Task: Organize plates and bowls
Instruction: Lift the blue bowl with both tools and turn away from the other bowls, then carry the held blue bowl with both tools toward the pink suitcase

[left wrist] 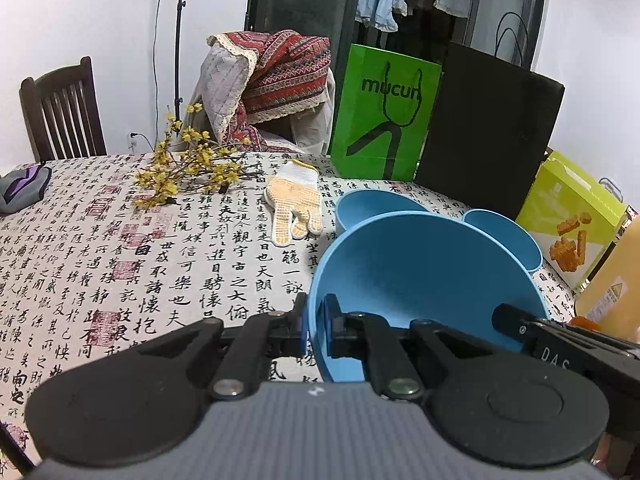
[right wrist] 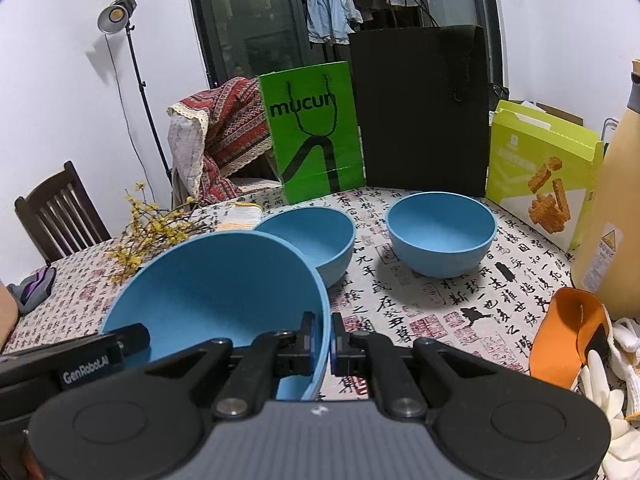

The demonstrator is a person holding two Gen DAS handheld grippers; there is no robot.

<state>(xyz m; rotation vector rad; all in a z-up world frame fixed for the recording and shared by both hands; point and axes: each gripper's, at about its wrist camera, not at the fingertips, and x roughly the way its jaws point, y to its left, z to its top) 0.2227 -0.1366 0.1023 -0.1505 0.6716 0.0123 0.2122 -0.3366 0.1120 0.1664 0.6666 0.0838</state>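
I've got L gripper (left wrist: pixel 316 330) & R gripper (right wrist: pixel 327 340) both clamped on big bowl (right wrist: pixel 216 284) rims, next bowl (right wrist: pixel 316 240) just ahead.

Yellow bottle (right wrist: pixel 616 216) cut off at edge

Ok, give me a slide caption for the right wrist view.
Both tools pinch opposite rims of a large blue plastic bowl, the right tool nearest, above two smaller blue bowls.
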